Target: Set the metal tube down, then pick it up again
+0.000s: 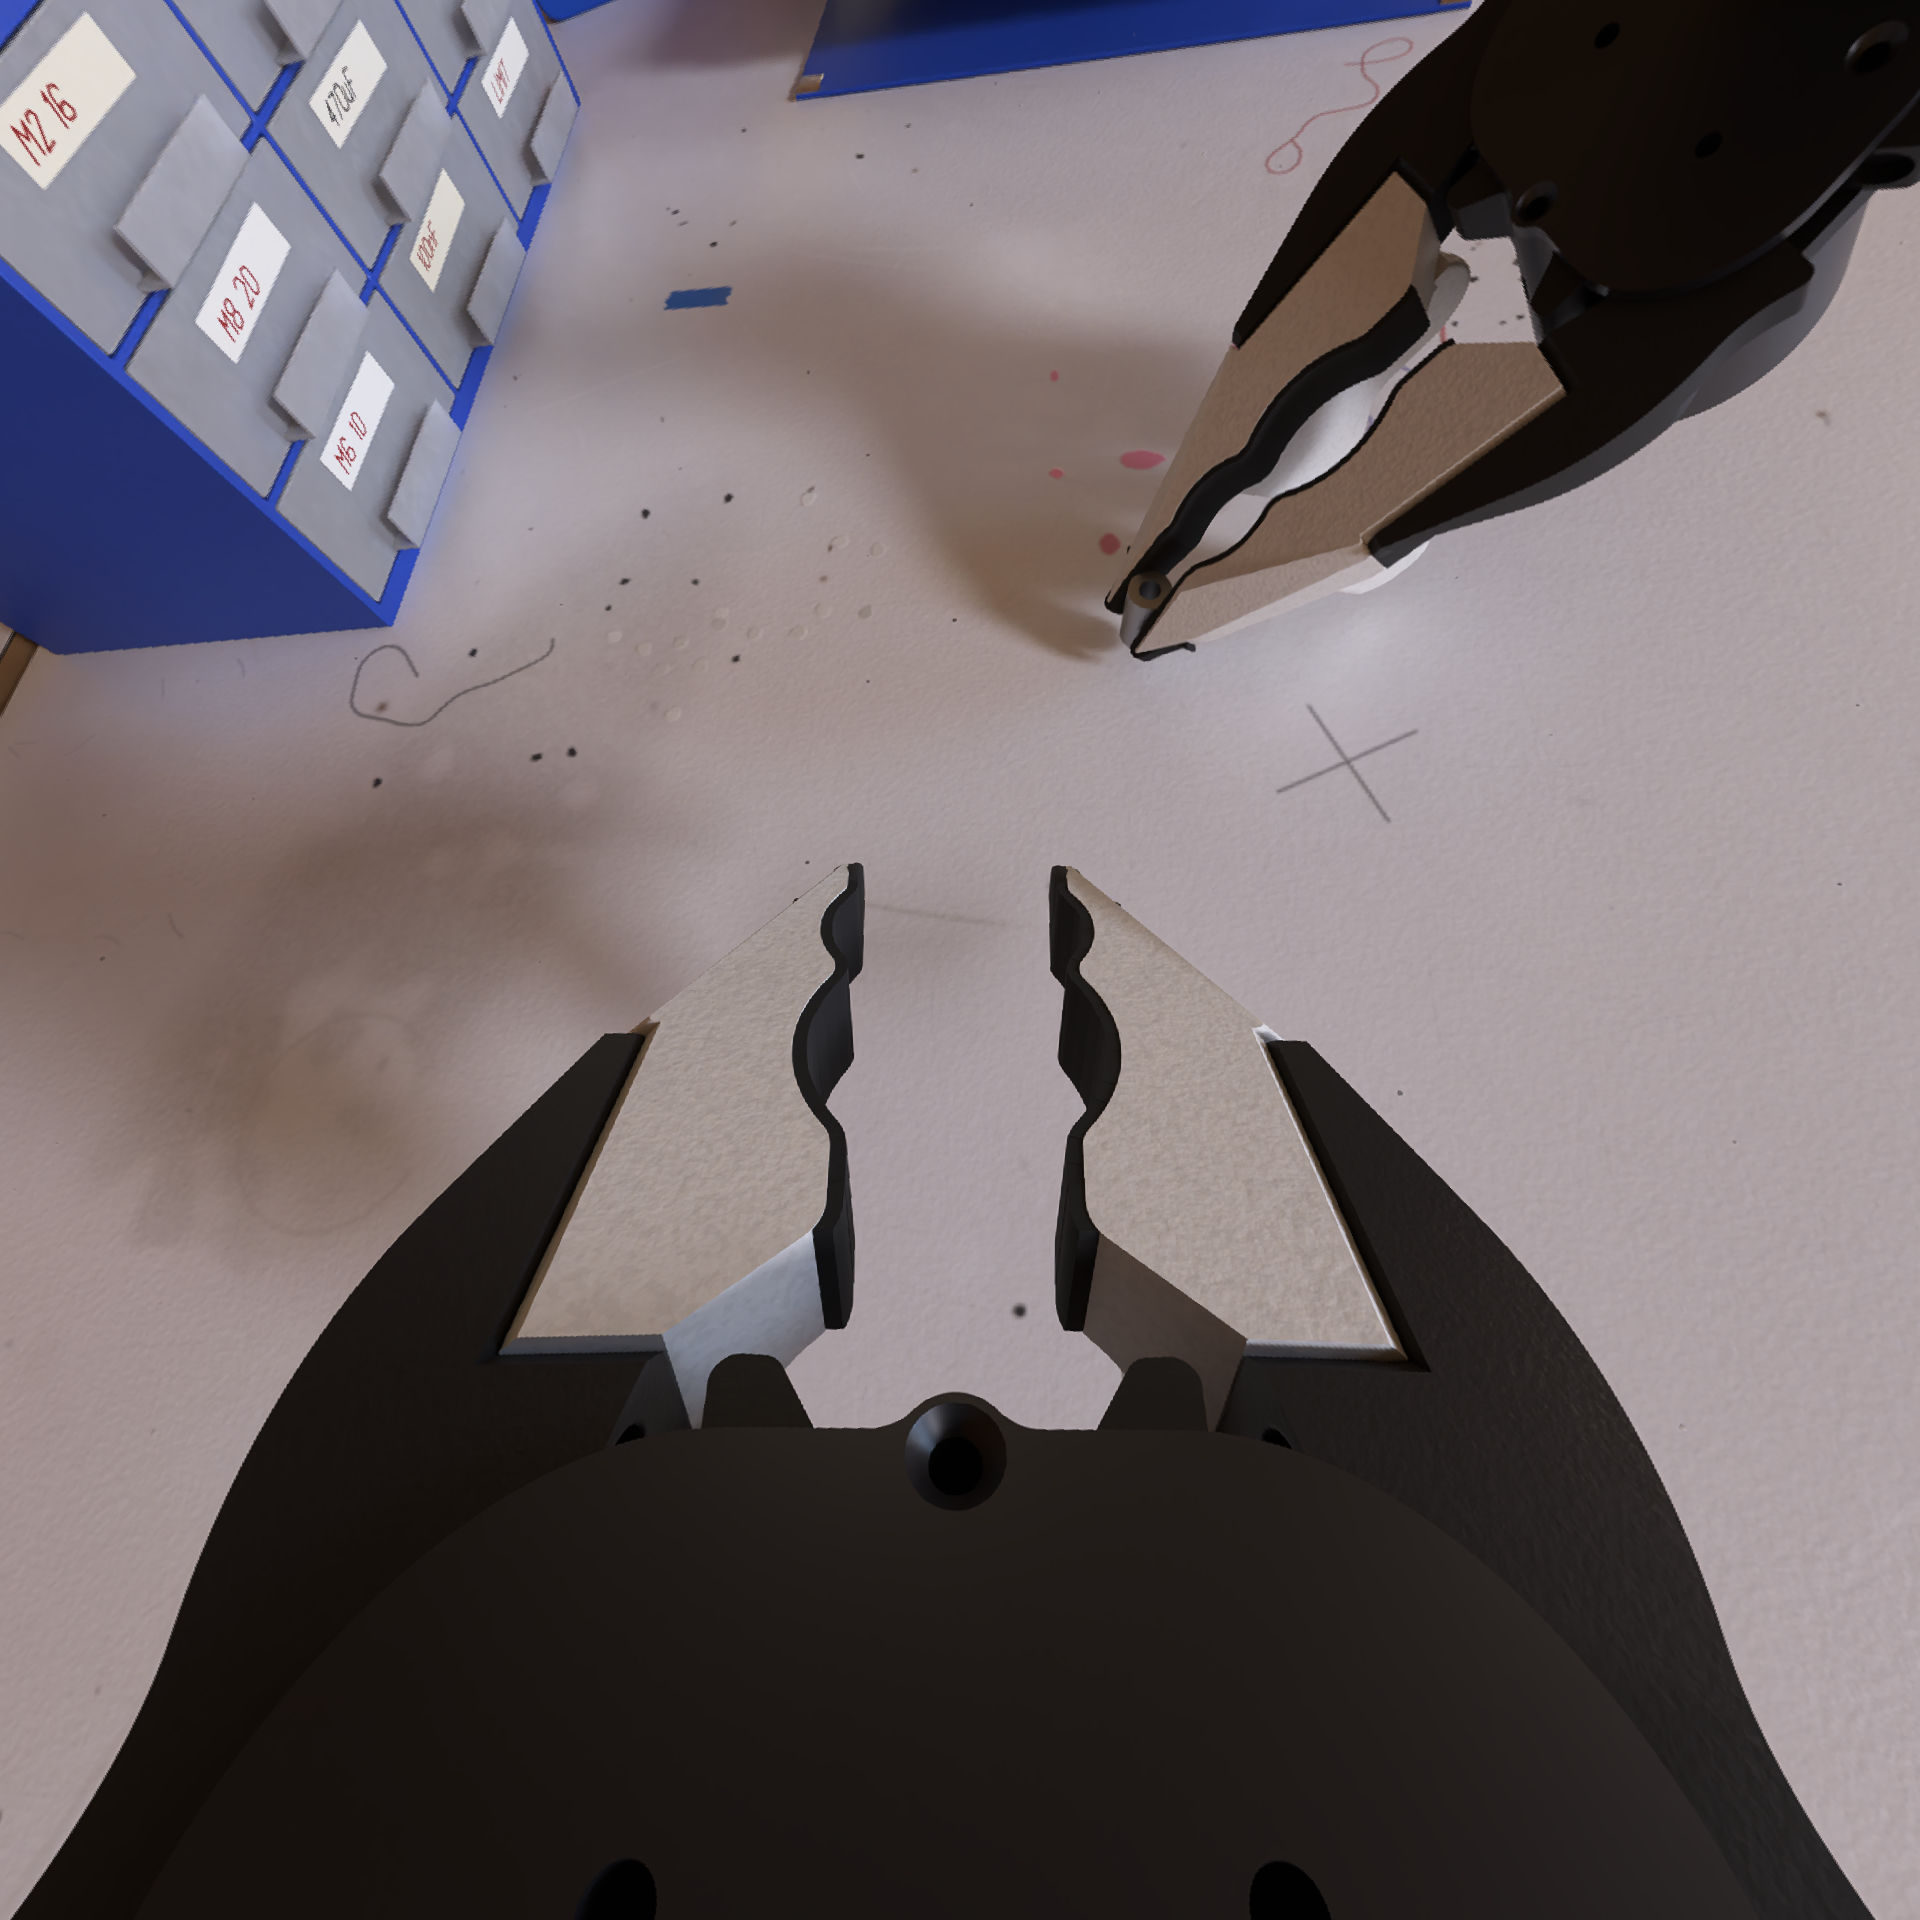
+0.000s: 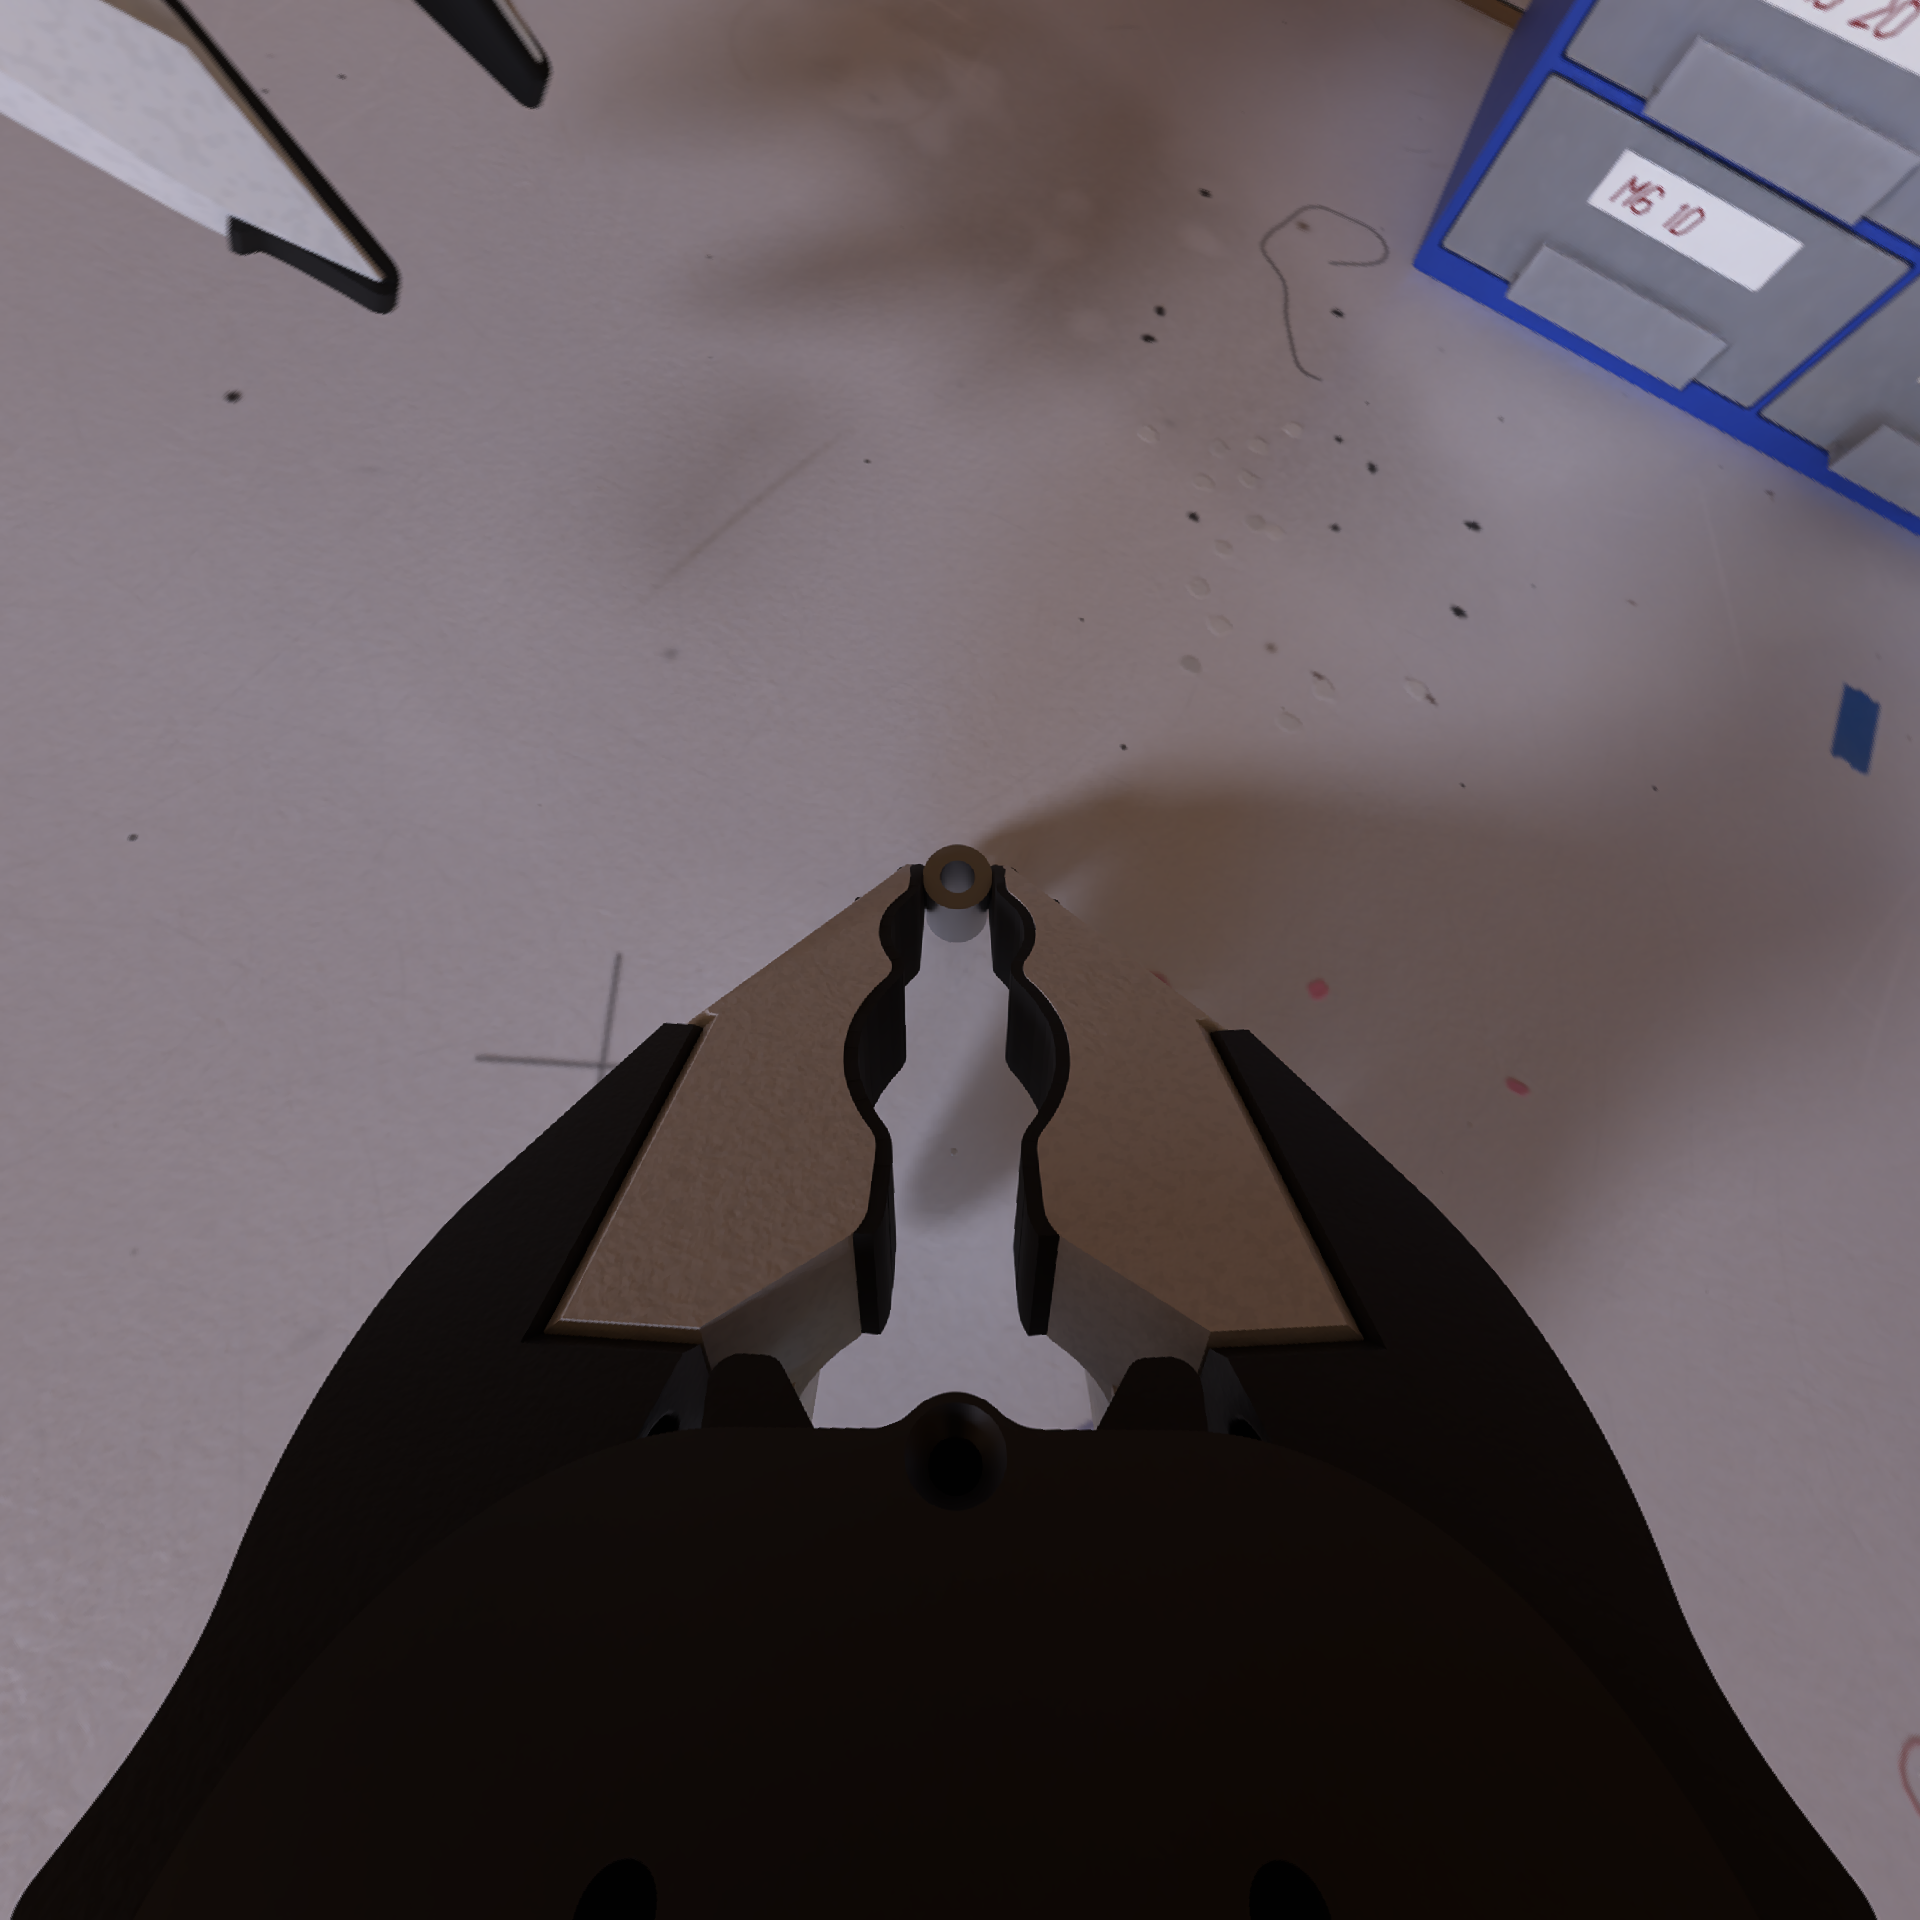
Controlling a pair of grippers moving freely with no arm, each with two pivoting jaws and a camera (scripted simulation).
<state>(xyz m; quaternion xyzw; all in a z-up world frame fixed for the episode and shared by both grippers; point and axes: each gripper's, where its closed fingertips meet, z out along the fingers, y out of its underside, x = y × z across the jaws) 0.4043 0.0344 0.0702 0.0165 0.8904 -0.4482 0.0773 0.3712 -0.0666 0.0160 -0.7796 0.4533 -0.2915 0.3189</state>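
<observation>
The right gripper (image 2: 957, 883) pinches a small metal tube (image 2: 956, 878) between its very tips, the tube's open end facing the camera; the jaws are drawn close around it. Below lies a pale counter (image 2: 727, 727) speckled with dark dots and pink spots. A blue drawer cabinet (image 2: 1662, 270) with grey drawers sits toward the upper right corner, and a scrap of blue tape (image 2: 1855, 727) near the right edge. The left gripper's fingers (image 2: 260, 197) show at the upper left corner.
</observation>
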